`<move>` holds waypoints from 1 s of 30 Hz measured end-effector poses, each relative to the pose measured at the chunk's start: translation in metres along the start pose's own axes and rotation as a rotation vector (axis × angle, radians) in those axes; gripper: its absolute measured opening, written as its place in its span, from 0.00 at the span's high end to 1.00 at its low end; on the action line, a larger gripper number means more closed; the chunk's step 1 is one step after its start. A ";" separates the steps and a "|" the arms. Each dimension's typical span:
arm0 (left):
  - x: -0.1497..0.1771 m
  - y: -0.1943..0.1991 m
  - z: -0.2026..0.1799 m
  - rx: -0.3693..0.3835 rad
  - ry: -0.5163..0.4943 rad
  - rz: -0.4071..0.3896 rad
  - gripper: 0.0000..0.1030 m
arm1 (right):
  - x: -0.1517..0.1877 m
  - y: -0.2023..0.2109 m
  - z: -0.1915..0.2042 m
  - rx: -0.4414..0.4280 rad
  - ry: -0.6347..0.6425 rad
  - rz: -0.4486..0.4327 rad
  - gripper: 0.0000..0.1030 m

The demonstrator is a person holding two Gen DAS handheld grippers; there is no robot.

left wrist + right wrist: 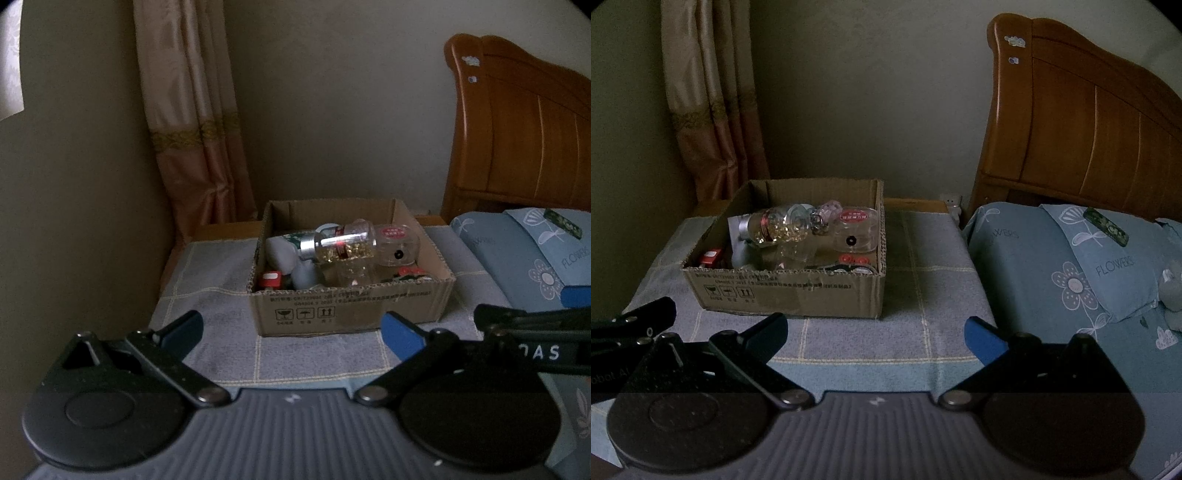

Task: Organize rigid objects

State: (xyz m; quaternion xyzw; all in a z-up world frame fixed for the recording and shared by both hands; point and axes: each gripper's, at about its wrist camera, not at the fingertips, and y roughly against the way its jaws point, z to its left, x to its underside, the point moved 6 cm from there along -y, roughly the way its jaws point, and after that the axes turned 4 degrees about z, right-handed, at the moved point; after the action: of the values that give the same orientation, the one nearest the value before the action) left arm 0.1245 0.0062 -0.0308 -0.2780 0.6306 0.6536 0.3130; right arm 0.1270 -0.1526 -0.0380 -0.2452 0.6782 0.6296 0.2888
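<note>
An open cardboard box [332, 314] [798, 295] stands on a low table covered by a grey-blue checked cloth [221, 288] [923, 295]. Inside lie several items: a clear bottle with gold contents and a silver cap [340, 243] [775, 225], a clear jar with a red label [397, 243] [857, 230], a grey bottle [284, 254] and a small red item [271, 280] [710, 257]. My left gripper [291, 334] hangs open in front of the box, holding nothing. My right gripper [875, 334] is open too, before the box's right corner.
A bed with blue flowered pillows [1089, 266] [535, 258] and a wooden headboard [1071, 129] [517, 129] is at the right. A small dark patterned object [1106, 226] lies on a pillow. A curtain [192, 129] hangs behind the table. The right gripper's body [535, 332] shows at the left view's right edge.
</note>
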 end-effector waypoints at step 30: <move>0.001 -0.003 0.002 0.000 -0.002 0.005 0.01 | -0.001 0.001 0.002 0.001 -0.005 -0.001 0.00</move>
State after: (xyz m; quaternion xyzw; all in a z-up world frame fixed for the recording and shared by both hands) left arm 0.1262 0.0081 -0.0330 -0.2758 0.6309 0.6547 0.3119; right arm 0.1274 -0.1510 -0.0363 -0.2440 0.6778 0.6297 0.2908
